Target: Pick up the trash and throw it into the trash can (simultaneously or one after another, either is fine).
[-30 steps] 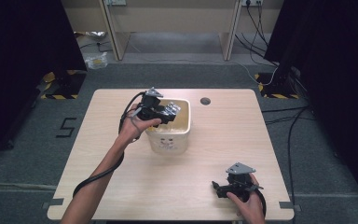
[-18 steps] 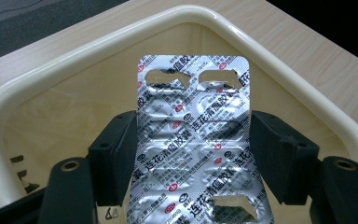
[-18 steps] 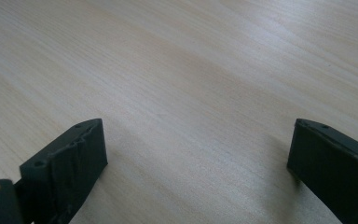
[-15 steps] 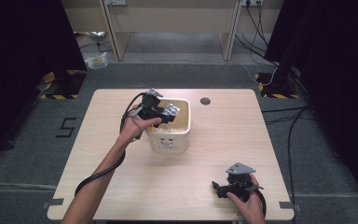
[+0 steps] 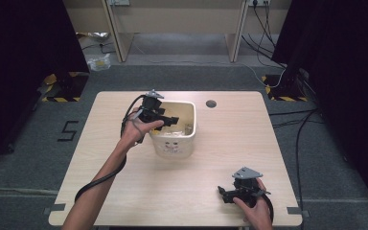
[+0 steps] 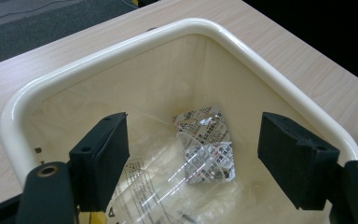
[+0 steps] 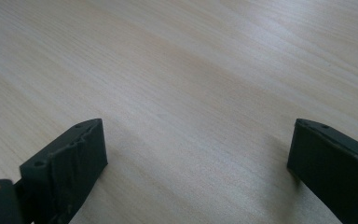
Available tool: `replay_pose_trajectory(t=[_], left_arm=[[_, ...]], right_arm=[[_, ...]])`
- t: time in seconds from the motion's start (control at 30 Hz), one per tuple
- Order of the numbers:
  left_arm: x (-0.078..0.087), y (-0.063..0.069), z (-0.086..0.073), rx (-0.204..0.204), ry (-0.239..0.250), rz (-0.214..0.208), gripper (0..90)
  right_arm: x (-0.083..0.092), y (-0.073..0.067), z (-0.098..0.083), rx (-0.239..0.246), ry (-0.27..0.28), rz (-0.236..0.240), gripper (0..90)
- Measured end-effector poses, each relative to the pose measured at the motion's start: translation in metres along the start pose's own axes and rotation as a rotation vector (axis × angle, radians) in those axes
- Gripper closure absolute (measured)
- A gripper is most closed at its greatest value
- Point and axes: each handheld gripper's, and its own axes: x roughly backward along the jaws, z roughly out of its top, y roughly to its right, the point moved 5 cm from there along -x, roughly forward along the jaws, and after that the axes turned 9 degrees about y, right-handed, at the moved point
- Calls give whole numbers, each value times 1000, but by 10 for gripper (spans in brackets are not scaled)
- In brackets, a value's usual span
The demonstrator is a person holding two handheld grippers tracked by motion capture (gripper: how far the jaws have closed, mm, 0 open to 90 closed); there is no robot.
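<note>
Our left tool [image 6: 193,154] has just spread its jaws wide over the cream bin [image 6: 242,46]; nothing sits between them, and the printed wrapper [image 6: 205,144] lies below on the bin's bottom, so we judge it dropped. Our right tool [image 7: 196,168] rests open, empty, on the surface [image 7: 177,60]

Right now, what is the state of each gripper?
Left gripper: jaws just opened, holding nothing, above the bin.
Right gripper: open, empty, over the table.
</note>
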Motion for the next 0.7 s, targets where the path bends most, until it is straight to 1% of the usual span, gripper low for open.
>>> replay_pose_trajectory(t=[0.07,0.17,0.23,0.27,0.3,0.4,0.43,0.47,0.7], left_arm=[[3,1,0,-5,0,-2,235],[7,1,0,0,4,-5,229],[14,0,0,4,14,-5,223],[14,0,0,4,14,-5,221],[20,-2,-1,5,25,-3,218],[28,-3,-2,7,39,-1,211],[28,-3,-2,7,39,-1,208],[33,-4,-2,6,45,-1,206],[50,-11,-5,4,55,15,194]], right_arm=[[0,0,0,0,0,0,47],[0,0,0,2,0,0,47],[0,0,0,2,1,0,46],[0,0,0,0,0,0,47],[0,0,0,0,0,0,47],[0,0,0,0,0,0,46],[0,0,0,0,0,0,47],[0,0,0,2,1,0,47],[0,0,0,3,0,-1,47]])
